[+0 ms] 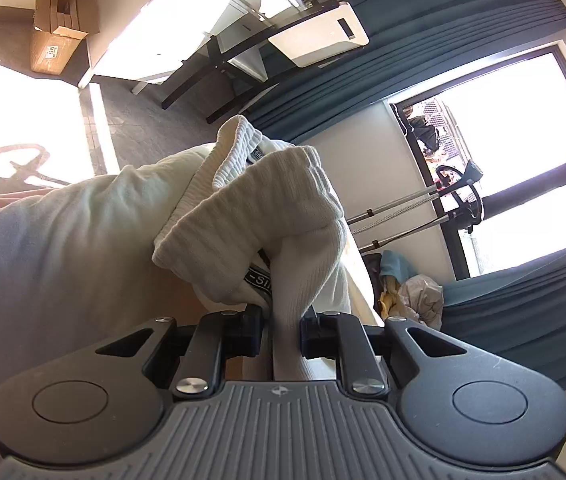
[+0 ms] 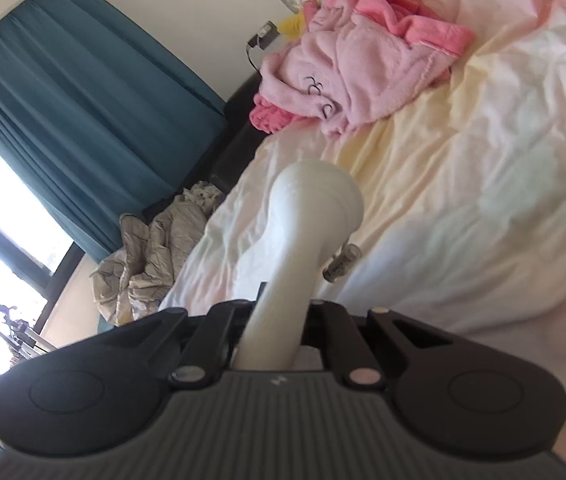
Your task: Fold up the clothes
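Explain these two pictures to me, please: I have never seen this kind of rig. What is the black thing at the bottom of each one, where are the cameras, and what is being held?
No robot arm here: a person holds a two-finger gripper in each hand, and a fisheye camera on each one looks forward along its fingers. The black and grey shape at the bottom is the gripper's own body.

The left wrist view shows the left gripper shut on a white garment with ribbed edges and a dark label. Behind it are teal curtains, a window and a cardboard box on the floor.

The right wrist view shows the right gripper shut on pale white cloth, perhaps the same garment, though I cannot tell. It hangs over a bed with a pale sheet. A pink fluffy garment lies on the bed, and crumpled beige cloth lies beside it.
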Motion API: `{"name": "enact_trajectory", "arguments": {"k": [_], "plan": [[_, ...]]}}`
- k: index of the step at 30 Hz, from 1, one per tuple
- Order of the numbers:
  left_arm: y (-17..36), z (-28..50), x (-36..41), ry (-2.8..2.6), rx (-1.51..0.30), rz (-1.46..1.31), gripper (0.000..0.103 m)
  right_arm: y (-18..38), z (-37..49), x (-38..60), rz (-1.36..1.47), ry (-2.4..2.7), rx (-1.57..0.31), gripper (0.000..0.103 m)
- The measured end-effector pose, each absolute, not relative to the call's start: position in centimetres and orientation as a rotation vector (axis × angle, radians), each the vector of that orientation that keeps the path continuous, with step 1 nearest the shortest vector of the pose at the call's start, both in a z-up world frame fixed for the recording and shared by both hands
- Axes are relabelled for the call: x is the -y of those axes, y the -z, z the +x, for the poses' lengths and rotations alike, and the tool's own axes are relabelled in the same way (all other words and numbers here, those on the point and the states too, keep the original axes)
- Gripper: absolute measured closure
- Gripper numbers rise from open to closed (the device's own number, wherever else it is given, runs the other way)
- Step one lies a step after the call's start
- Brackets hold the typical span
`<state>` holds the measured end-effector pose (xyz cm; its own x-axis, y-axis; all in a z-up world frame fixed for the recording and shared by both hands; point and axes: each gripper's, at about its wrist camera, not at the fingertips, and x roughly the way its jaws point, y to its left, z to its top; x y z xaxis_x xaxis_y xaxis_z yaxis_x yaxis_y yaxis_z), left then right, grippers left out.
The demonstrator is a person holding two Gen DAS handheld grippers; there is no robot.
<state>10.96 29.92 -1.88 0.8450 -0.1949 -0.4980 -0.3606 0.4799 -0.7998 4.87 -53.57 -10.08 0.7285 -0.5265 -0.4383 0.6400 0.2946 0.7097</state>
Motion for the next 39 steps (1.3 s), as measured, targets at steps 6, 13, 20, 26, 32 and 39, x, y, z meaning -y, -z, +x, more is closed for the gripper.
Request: {"name": "enact_trajectory", "arguments": {"k": [6,13,20,26,32,39], "plan": [[4.3,9.2,-30.3,-0.14,-0.613,-1.004,0.083,15.2,3.3,55.3,1.163,0.856,-0.316,0.095],[2.9,9.0,-30.3,-0.121,-0.613,-0.958,0.083,10.1,2.8,53.5,1.003,0.739,-0.078,0.097],[4.5,9.0,-30.0,-0.129,-0.629,-0.893,0.08,13.9,3.5,54.4,1.001,0.882,-0.377,0.097],[3.2,8.8,-28.9,-0.082,-0.66,-0.737,0.061,14.0,4.1,53.7,0.902,0.879,-0.419,0.09],[1.5,6.6,-26.7,-0.09,-0.642,-0.575,0.023,11.8,3.4,52.6,0.791,0.926,-0.402,0.055],[-2.6,2.7,-21.2,-0.061,-0.495,-0.301,0.011,7.8,1.7,50.8,0.611,0.935,-0.35,0.05]]}}
